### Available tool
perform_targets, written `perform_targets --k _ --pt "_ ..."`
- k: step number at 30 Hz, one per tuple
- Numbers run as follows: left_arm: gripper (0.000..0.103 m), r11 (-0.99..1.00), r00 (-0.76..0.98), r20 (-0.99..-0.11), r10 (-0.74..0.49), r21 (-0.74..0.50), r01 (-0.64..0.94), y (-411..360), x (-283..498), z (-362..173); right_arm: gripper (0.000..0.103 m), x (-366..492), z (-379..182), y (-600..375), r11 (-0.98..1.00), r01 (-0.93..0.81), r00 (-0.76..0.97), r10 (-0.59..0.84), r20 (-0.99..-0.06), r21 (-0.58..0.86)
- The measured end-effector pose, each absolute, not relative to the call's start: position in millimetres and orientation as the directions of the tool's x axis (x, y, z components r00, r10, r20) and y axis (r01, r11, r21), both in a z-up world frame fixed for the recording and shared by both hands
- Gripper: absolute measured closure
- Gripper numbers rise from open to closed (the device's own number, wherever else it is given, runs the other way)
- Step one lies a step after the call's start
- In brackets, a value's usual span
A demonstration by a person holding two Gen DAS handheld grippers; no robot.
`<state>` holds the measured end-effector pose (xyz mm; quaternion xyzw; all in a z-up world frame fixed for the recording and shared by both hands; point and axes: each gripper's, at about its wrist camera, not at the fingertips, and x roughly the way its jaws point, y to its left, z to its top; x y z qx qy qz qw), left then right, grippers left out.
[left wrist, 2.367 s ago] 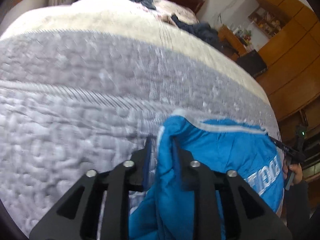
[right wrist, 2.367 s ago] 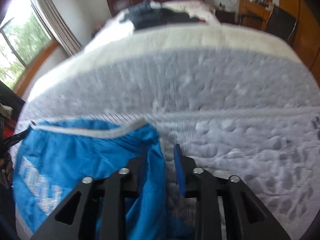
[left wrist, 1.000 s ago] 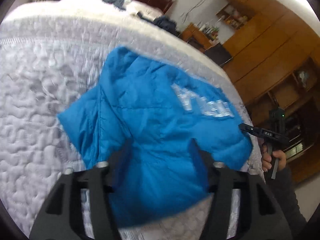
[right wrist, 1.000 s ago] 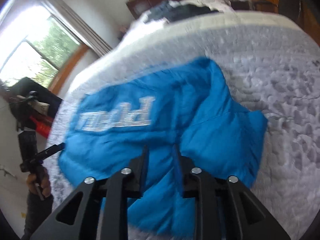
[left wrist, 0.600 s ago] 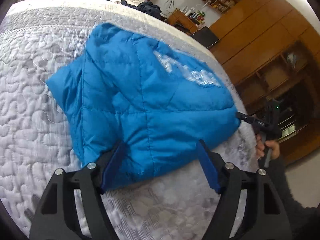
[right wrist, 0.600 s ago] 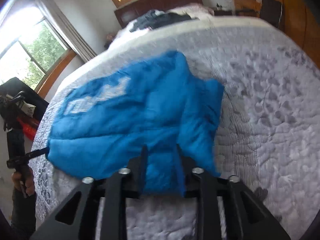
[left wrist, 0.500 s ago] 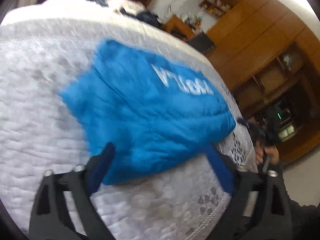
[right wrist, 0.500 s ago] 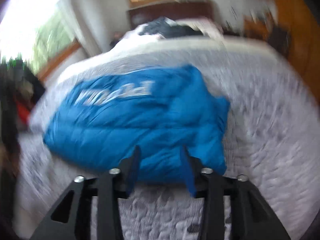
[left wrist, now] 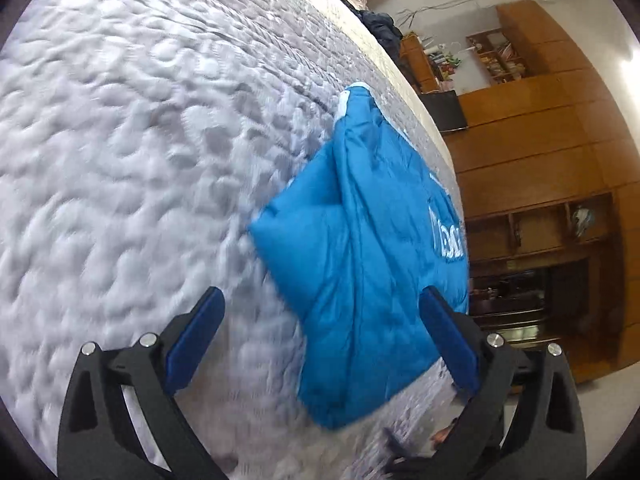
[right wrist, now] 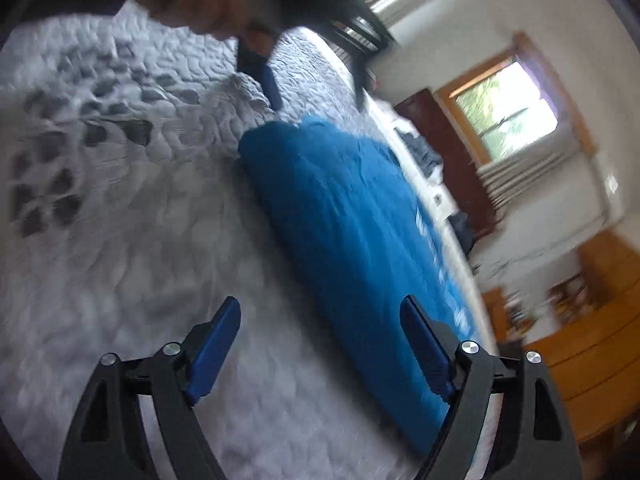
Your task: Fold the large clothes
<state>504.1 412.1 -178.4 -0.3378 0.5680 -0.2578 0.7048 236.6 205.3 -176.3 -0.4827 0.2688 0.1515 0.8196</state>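
The left gripper [left wrist: 320, 316] hangs with its jaws spread wide and nothing between them, just off the near edge of the blue jacket [left wrist: 360, 248], which suggests the fold is judged done and the cloth left to settle. The jacket lies folded into a compact slab on the quilted bed [left wrist: 120, 140], near the bed's edge. The right gripper [right wrist: 320, 328] is likewise spread and empty beside the jacket.

A home bedroom: a wide bed under a quilted grey bedspread [left wrist: 140, 140], wooden wardrobes and shelves [left wrist: 560, 152], a curtained window [right wrist: 512, 116].
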Motion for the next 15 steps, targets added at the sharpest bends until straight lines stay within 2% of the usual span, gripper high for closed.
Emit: perform_targets --k 5,14,15 --pt "0.006 0.615 0.192 -0.604 -0.774 -0.788 0.003 395 543 -186 0.021 260 -193 241 0.438 -0.463 0.841 -0.055 -0.538 -0.770" --pt "0.007 0.626 0.104 -0.619 -0.778 -0.777 0.064 338 591 -185 0.023 294 -196 290 0.433 -0.416 0.872 -0.061 -0.486 -0.800" --pt "0.010 0.631 0.096 -0.624 -0.775 -0.773 0.066 333 594 -185 0.025 299 -198 293 0.434 -0.411 0.874 -0.062 -0.482 -0.801"
